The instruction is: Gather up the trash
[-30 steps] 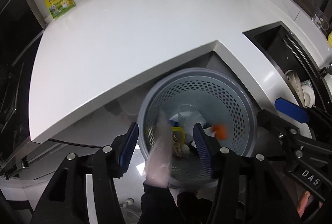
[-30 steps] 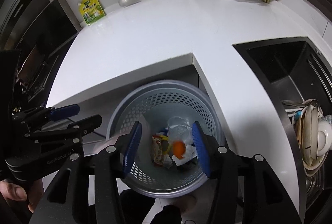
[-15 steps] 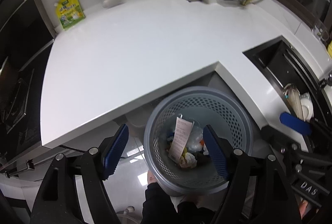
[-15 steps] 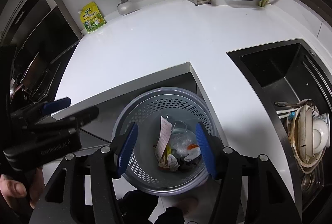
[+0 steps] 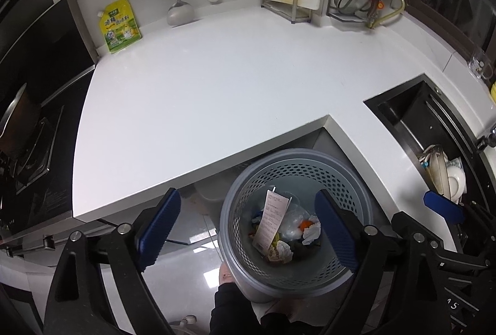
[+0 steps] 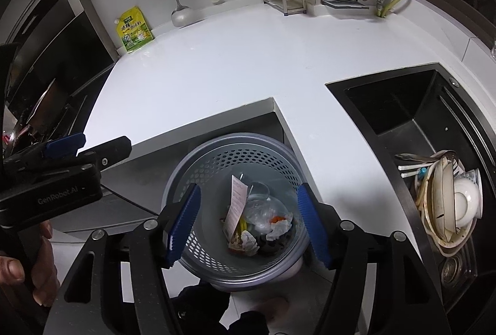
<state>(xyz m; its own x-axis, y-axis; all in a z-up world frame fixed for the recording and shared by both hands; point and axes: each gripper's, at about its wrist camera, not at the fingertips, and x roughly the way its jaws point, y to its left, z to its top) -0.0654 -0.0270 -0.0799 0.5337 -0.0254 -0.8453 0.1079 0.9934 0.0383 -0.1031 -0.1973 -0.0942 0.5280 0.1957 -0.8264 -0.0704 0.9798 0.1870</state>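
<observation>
"GenRobot.AI" stands in pale letters on the black body of the left gripper (image 6: 73, 155) — the yellow-green pouch (image 6: 134, 30) at the countertop's (image 6: 235, 62) back left corner carries print too small to read

Both tools point steeply downward side by side, the left tool (image 5: 248, 229) with its blue-padded jaws opening wide and nothing between them, the right tool (image 6: 246, 226) likewise opening and empty, while a bare hand (image 6: 18, 270) grips the left tool's black handle.
</observation>
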